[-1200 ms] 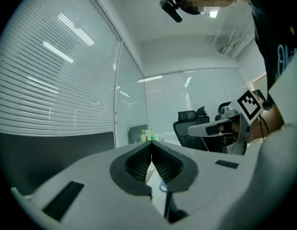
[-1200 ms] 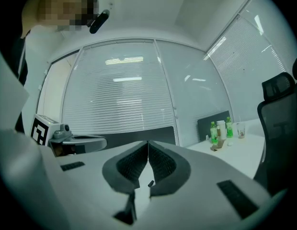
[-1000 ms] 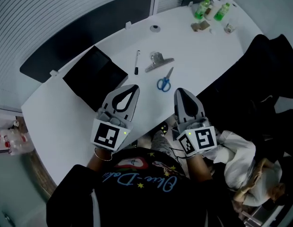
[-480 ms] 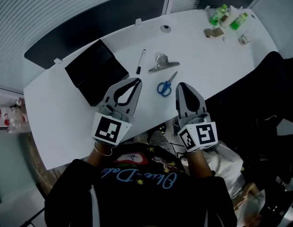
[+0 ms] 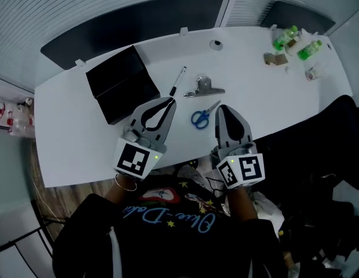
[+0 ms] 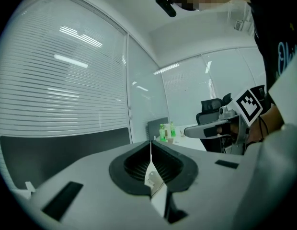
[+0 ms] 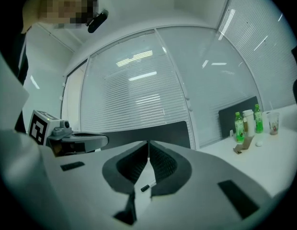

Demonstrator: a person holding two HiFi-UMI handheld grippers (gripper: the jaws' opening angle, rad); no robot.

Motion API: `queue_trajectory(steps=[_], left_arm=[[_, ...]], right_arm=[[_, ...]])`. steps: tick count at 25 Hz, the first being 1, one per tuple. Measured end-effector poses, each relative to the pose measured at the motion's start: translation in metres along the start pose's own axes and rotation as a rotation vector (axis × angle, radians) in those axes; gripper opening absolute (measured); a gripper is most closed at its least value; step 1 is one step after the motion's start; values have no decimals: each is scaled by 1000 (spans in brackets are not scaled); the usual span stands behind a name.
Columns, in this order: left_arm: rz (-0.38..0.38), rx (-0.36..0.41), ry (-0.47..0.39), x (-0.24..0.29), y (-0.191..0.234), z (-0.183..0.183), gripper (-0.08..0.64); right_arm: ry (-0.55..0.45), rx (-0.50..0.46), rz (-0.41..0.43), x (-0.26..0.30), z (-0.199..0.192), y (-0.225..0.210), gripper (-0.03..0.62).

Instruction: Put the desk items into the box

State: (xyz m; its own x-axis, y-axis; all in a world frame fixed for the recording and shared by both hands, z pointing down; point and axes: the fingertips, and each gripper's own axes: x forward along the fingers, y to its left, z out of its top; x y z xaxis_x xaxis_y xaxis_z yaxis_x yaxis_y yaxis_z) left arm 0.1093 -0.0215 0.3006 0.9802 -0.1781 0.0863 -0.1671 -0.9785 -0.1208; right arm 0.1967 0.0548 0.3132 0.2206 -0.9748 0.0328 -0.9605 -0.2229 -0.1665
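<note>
On white desk [image 5: 69, 138], flat black box [image 5: 121, 88]

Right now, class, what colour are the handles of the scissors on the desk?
Blue; the scissors show best in the head view.

Two grippers: left gripper [image 5: 167, 102], right gripper [image 5: 222, 108]. One black box [image 5: 118, 86], ahead-left of left fingers. One pen [image 5: 178, 81], one binder clip [image 5: 206, 87], just ahead of fingers. One scissors [image 5: 202, 114], between both finger pairs. Two green bottles [image 5: 282, 39], [image 5: 310, 49], far beyond right fingers.
</note>
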Motion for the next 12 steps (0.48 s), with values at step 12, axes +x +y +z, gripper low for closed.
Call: queue_trajectory(steps=[12], left_arm=[[143, -16, 40, 4, -1, -8, 8]], right_arm=[[43, 27, 131, 19, -12, -19, 9]])
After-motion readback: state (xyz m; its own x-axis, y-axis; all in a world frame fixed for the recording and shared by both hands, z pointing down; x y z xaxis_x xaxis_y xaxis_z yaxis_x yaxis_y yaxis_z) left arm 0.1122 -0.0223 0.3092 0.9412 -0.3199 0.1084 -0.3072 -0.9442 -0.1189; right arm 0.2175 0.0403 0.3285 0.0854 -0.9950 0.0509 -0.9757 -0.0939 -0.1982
